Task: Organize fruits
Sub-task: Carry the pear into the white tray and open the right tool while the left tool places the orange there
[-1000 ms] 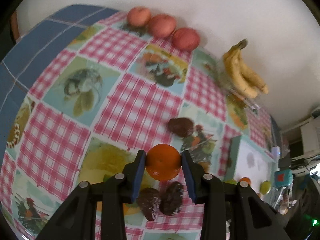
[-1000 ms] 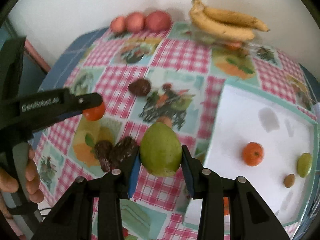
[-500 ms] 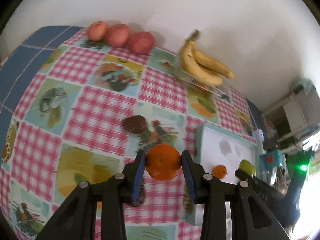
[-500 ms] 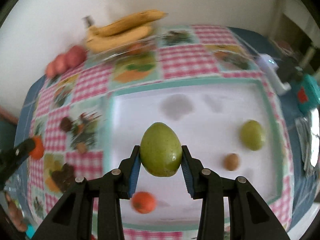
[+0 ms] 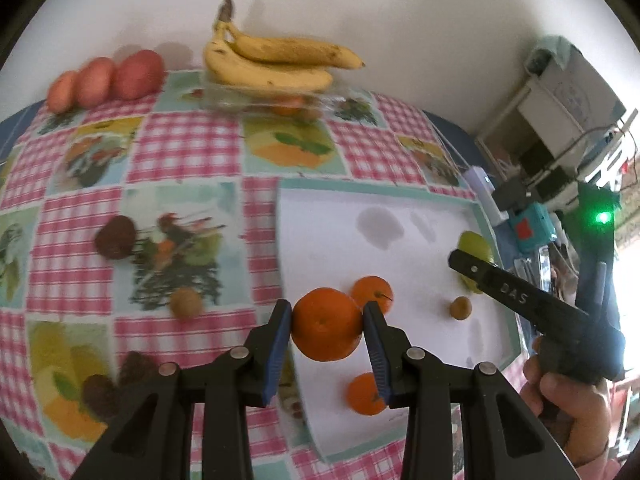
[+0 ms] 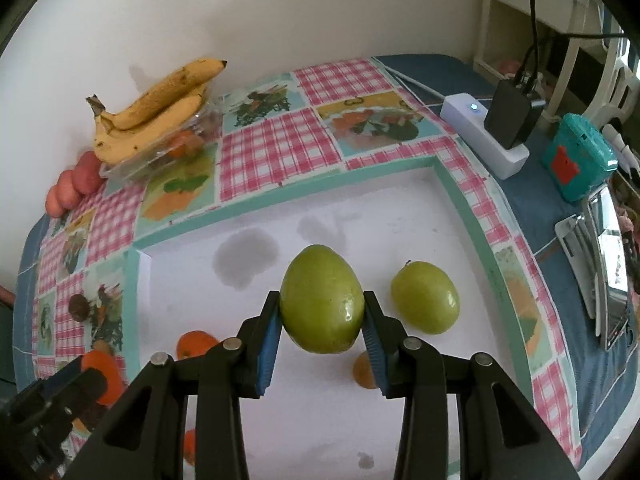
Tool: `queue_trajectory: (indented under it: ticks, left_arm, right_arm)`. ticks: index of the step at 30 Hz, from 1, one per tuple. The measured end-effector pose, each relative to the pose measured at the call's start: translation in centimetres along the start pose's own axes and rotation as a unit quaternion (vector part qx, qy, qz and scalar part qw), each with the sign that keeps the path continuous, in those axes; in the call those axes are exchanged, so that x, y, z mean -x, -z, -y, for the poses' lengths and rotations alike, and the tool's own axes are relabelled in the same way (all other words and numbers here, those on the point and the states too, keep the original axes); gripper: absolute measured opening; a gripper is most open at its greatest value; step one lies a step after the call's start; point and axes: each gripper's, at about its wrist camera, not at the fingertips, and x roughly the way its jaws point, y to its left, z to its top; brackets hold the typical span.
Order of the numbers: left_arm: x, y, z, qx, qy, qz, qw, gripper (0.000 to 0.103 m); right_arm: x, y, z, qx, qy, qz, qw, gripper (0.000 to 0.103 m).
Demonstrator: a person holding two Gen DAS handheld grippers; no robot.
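Note:
My left gripper (image 5: 327,312) is shut on an orange (image 5: 326,330), held just above the left edge of the white tray (image 5: 400,200). Two more oranges (image 5: 372,290) (image 5: 366,394) and a small brown fruit (image 5: 460,307) lie in the tray. Over the tray's middle, my right gripper (image 6: 321,304) is shut on a green fruit (image 6: 322,300). A second green fruit (image 6: 425,298) rests on the tray just to its right. In the left wrist view the right gripper's arm partly hides that second green fruit.
Bananas (image 5: 272,60) sit on a clear box by the wall, with red fruits (image 5: 104,80) to their left. Dark brown fruits (image 5: 116,236) (image 5: 104,392) lie on the checked tablecloth. A power strip (image 6: 484,140) and a teal box (image 6: 580,156) stand beyond the tray's right rim.
Both grippers swung right from the tablecloth to the tray, each still holding its fruit. The right one moved across the tray toward the other green fruit.

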Motion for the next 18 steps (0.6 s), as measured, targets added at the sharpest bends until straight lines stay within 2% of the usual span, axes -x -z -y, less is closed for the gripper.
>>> queue_trajectory:
  ticks: [4,11,18]
  left_arm:
    - [-1.2,0.4,0.9,-0.018,-0.003,-0.011,0.9998,0.039]
    - [-3.6,1.0,0.7,-0.016,-0.01,-0.041,0.999,0.039]
    - [-4.6,1.4,1.0,-0.024,-0.023,-0.05,0.9982,0.039]
  right_arm:
    - [-1.3,0.1,0.2,0.0,0.009,-0.01,1.0,0.041]
    - [-2.5,0.4,0.9,-0.008,0.014,-0.024,1.0,0.041]
    - [-3.3,0.7,1.1,-0.009,0.019,-0.041,0.999,0.041]
